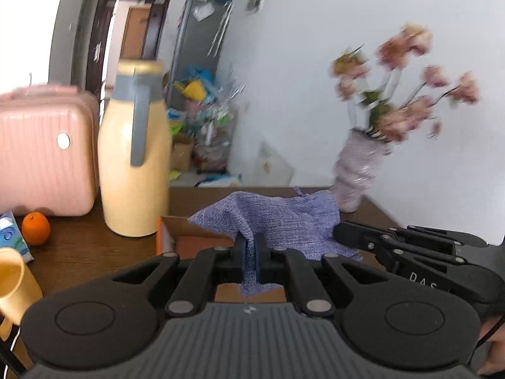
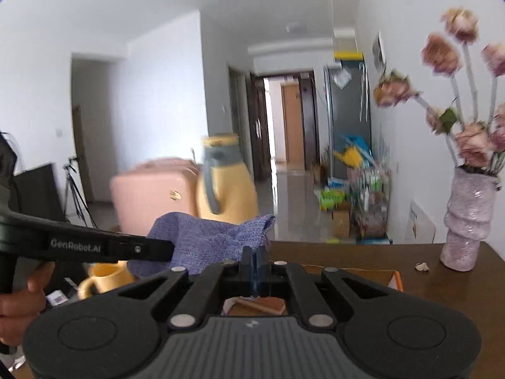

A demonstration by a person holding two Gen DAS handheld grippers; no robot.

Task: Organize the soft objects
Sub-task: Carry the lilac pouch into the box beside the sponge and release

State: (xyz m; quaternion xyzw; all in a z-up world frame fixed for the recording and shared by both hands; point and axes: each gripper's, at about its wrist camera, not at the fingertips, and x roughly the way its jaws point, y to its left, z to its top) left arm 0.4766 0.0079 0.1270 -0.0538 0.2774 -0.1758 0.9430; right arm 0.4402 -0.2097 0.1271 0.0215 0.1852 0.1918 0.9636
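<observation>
A purple woven cloth [image 1: 284, 218] hangs stretched between my two grippers, lifted above the brown table [image 1: 94, 252]. My left gripper [image 1: 251, 246] is shut on one edge of it; a strip of cloth hangs down between the blue pads. The right gripper [image 1: 339, 232] comes in from the right in the left wrist view and pinches the cloth's other side. In the right wrist view the right gripper [image 2: 255, 260] is shut on the cloth [image 2: 202, 240], and the left gripper's black arm enters from the left, tip buried in the cloth. An open cardboard box [image 1: 176, 237] sits under the cloth.
On the table stand a cream jug with a grey handle [image 1: 134, 158], a pink hard case [image 1: 44, 154], an orange [image 1: 35, 228], a yellow mug [image 1: 12, 281] and a lilac vase with pink flowers [image 1: 359, 167]. A white wall is at right; floor clutter lies beyond.
</observation>
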